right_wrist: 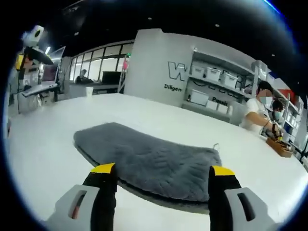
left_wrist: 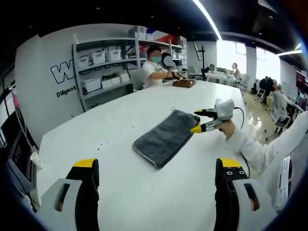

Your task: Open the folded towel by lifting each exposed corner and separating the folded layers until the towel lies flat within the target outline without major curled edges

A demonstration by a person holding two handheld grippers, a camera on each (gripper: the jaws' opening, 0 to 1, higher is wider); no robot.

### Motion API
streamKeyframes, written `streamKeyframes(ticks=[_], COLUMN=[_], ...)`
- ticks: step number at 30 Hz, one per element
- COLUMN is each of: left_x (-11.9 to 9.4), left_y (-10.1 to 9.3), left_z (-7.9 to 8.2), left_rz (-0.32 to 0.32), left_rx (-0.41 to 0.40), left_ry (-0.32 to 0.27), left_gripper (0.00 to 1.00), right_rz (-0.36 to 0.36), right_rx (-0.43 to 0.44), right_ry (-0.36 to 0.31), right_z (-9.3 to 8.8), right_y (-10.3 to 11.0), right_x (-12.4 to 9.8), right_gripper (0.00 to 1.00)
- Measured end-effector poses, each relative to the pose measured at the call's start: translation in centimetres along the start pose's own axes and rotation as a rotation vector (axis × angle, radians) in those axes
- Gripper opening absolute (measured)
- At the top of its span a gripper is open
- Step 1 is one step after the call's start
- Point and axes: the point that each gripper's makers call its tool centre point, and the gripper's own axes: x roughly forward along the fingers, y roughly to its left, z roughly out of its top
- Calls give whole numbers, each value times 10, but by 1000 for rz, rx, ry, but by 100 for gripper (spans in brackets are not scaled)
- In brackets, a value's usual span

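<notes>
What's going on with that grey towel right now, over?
Both grippers open, left gripper held back, right gripper at the towel's edge. Towel still folded on white table. Nothing in the way.

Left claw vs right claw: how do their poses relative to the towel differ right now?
The right claw sits at the edge of the folded grey towel; the left claw hangs back over bare white table. The right claw approaches from the towel's long side, the left claw from its short end. Both are open, holding nothing.

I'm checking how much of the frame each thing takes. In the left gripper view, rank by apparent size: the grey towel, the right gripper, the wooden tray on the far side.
1. grey towel
2. right gripper
3. wooden tray, though distance shrinks it.
</notes>
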Motion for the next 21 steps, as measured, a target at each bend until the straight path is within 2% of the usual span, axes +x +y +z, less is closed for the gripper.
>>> streamKeyframes(ticks=[6, 14, 16, 19, 21], left_x=[1, 2, 2, 3, 3], left_y=[1, -1, 1, 2, 1], left_z=[0, -1, 0, 1, 1], left_rz=[4, 8, 10, 10, 6], left_rx=[-5, -6, -8, -10, -8], left_ry=[2, 4, 4, 5, 7], left_gripper=[100, 100, 100, 100, 100], right_rz=[105, 185, 189, 159, 148], right_rx=[88, -3, -70, -228, -302], right_ry=[-45, -48, -33, -8, -13], right_z=[11, 16, 15, 13, 15], right_y=[26, 60, 69, 83, 93], right_x=[-4, -2, 0, 8, 13], right_gripper=[99, 100, 100, 99, 99])
